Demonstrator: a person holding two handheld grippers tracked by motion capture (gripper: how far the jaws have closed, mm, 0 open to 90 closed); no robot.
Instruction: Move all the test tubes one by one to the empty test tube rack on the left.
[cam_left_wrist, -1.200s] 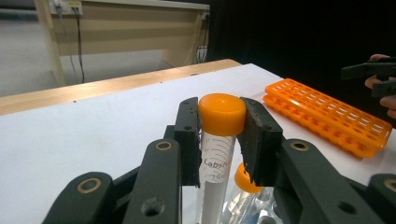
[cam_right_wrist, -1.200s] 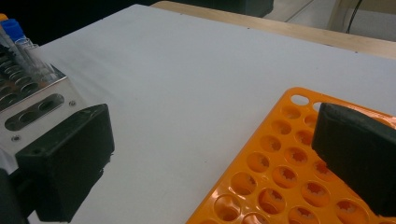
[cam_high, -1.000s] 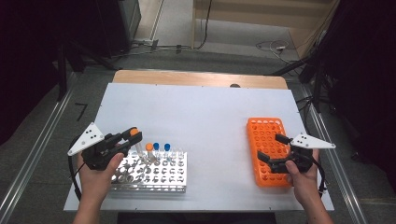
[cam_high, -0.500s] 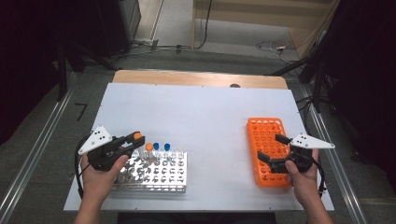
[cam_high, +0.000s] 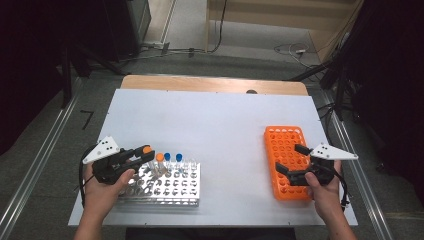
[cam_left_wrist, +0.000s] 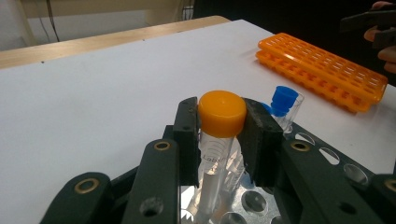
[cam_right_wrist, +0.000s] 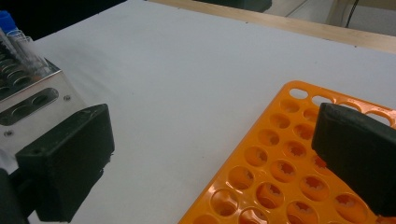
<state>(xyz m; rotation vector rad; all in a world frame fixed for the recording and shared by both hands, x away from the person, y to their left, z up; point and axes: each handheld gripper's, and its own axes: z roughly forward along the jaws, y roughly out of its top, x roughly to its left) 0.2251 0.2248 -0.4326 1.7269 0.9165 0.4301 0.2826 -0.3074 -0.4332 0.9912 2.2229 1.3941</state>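
Item: tube (cam_left_wrist: 215, 154), clear plastic, orange screw cap (cam_left_wrist: 222, 112). Location: sitting at the near-left corner of the metal rack (cam_high: 165, 187), seemingly partly lifted. Left gripper (cam_left_wrist: 219, 135) is clamping it just under the cap. Right gripper (cam_right_wrist: 210, 154) is hanging agape over the orange rack (cam_right_wrist: 299, 172), carrying nothing. Handling: likely light, rigid, slick-walled; gripping below the cap is soundest, as the rim is checking slippage.

A wooden board (cam_high: 215, 84) edges the white table (cam_high: 215, 120).
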